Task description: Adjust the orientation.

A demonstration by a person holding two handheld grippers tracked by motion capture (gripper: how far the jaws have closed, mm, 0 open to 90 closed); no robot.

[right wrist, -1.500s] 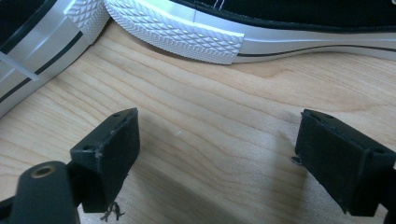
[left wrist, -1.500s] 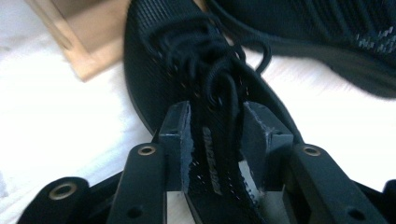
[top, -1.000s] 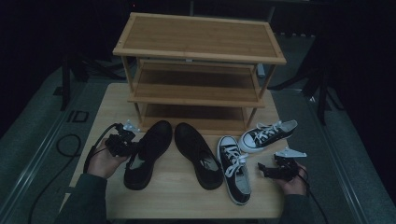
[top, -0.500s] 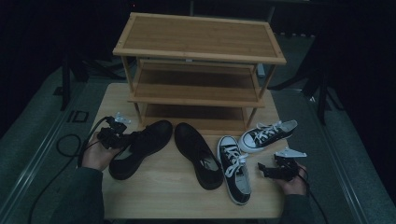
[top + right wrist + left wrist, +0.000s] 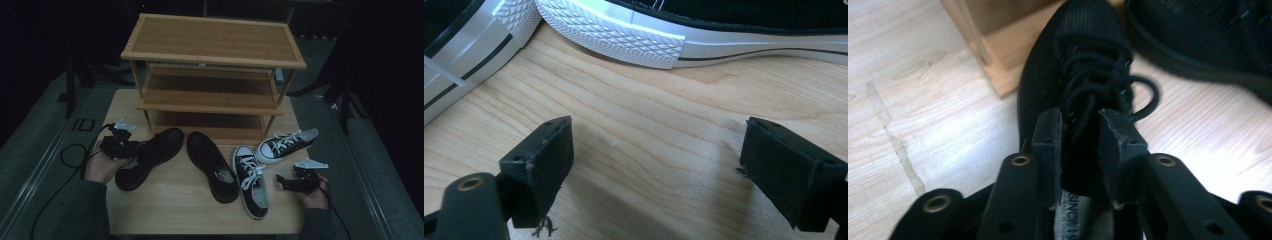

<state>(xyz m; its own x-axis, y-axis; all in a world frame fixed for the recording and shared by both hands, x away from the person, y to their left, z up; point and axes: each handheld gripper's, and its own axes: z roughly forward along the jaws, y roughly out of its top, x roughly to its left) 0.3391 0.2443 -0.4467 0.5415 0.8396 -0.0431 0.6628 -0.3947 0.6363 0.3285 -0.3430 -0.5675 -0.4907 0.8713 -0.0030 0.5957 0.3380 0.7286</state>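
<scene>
My left gripper [image 5: 131, 146] was at the heel end of the left black shoe [image 5: 150, 157]. In the left gripper view its two jaws stood a little apart, one on each side of the shoe's tongue [image 5: 1083, 150], just behind the knot of black laces [image 5: 1098, 85]. The jaws had just been opening. The tongue was between them, but I could not tell if the pads were pressing on it or only standing beside it. The shoe pointed with its toe toward the foot of the wooden shoe rack [image 5: 212, 65], and its heel was near my left hand [image 5: 102, 165]. I could not tell from the high view whether the shoe was fully flat on the table [image 5: 175, 210].

My right gripper [image 5: 286, 182] was low over the table at its right front corner, with the jaws wide apart and only bare wood between them. In the right gripper view, the white rubber soles of two black-and-white sneakers were just ahead of the jaws.

Next to the left black shoe lay the second black shoe [image 5: 212, 165], apart from it. Further right was one sneaker [image 5: 251, 181] with its toe toward me, and the other sneaker [image 5: 286, 145] lay slanted behind it, near the right leg of the rack.
</scene>
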